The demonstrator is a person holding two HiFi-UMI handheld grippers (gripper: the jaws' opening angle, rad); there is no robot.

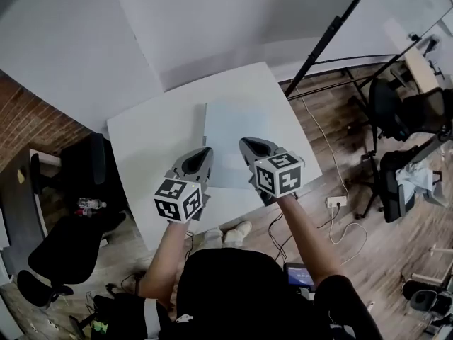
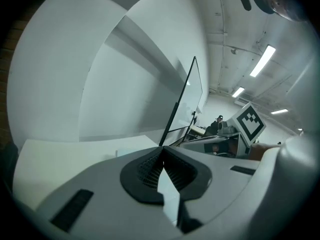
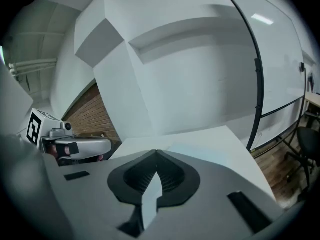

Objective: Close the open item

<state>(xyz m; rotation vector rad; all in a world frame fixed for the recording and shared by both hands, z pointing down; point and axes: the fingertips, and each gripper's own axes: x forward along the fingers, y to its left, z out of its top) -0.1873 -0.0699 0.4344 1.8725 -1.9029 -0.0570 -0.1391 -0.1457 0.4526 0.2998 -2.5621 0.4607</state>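
A pale blue flat rectangular item (image 1: pixel 237 144) lies on the white table (image 1: pixel 148 140), a little right of its middle; I cannot tell whether it is open or shut. My left gripper (image 1: pixel 206 149) hovers over the item's near left corner, its jaws shut with nothing between them. My right gripper (image 1: pixel 244 142) hangs close beside it, above the item's near part, also shut and empty. In the left gripper view the jaws (image 2: pixel 161 149) meet at the tips. The right gripper view shows its tips (image 3: pixel 156 151) meeting too, with the pale item (image 3: pixel 200 144) ahead.
A black slanting stand pole (image 1: pixel 333 30) rises beyond the table's far right corner. Black chairs stand at the left (image 1: pixel 71 239) and at the right (image 1: pixel 403 112). A power strip (image 1: pixel 335 201) and cables lie on the wooden floor to the right.
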